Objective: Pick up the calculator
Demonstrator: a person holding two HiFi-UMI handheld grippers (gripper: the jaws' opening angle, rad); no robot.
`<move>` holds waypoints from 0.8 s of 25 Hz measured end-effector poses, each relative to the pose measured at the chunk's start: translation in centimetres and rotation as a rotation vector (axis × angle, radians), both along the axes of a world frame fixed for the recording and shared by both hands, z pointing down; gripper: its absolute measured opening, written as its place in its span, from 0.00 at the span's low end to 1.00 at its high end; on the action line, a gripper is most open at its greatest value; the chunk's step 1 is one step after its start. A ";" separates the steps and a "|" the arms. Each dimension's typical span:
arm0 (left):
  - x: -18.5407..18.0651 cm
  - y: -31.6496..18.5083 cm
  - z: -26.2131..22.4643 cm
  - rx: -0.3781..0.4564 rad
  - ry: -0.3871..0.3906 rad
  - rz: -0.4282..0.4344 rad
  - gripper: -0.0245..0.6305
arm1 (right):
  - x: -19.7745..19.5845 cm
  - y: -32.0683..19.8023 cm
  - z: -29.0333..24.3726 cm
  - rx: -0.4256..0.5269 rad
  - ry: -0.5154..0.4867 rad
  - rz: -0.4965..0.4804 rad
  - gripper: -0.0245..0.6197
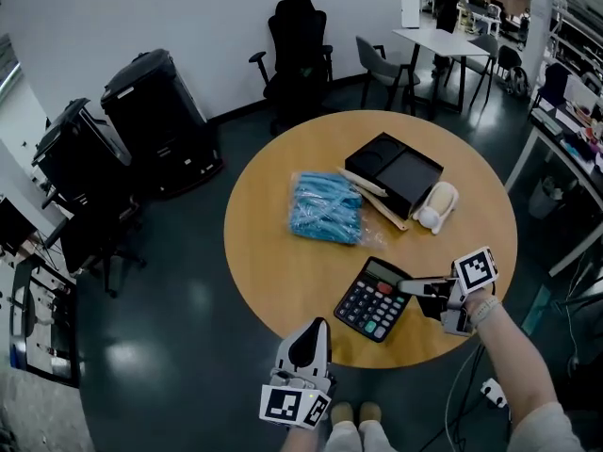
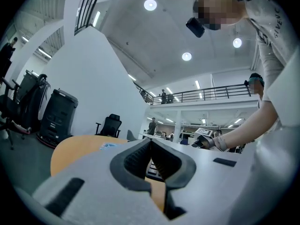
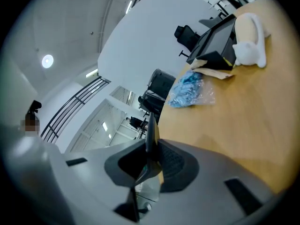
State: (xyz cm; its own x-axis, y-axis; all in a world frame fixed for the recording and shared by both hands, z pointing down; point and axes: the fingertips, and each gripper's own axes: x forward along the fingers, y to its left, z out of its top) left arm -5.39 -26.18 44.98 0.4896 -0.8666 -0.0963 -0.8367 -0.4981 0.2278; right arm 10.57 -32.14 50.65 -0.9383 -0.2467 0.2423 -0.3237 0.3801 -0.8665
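Observation:
The black calculator (image 1: 374, 299), with coloured keys and a grey display, is over the front part of the round wooden table (image 1: 283, 271). My right gripper (image 1: 412, 287) is shut on its right edge. In the right gripper view the calculator (image 3: 151, 125) shows edge-on as a thin dark slab clamped between the pads. My left gripper (image 1: 309, 340) hovers at the table's near edge, left of and below the calculator, touching nothing. Its jaws stand together and hold nothing (image 2: 150, 144).
Further back on the table lie a blue plastic bag (image 1: 325, 207), a black two-part tray (image 1: 394, 170), a pale wooden stick (image 1: 375, 199) and a white plush toy (image 1: 436, 205). Black office chairs (image 1: 297, 45) and black bins (image 1: 155, 111) stand on the dark floor around it.

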 end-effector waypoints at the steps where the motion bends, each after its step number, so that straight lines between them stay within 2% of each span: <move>1: 0.4 0.1 -0.7 0.009 -0.001 0.008 0.05 | 0.3 0.1 -0.7 0.011 -0.004 0.026 0.13; 9: 2.5 1.5 -5.0 0.048 -0.011 0.093 0.05 | 1.5 4.8 -6.2 0.033 -0.063 0.302 0.13; 13: 3.0 1.8 -7.1 0.067 -0.005 0.106 0.05 | 2.2 6.9 -8.5 0.031 -0.128 0.425 0.13; 17: 2.8 2.6 -9.3 0.100 0.001 0.107 0.05 | 1.7 8.4 -10.5 0.094 -0.152 0.483 0.13; 20: 2.5 3.3 -10.2 0.107 0.010 0.096 0.05 | 2.1 9.3 -10.0 0.081 -0.139 0.548 0.13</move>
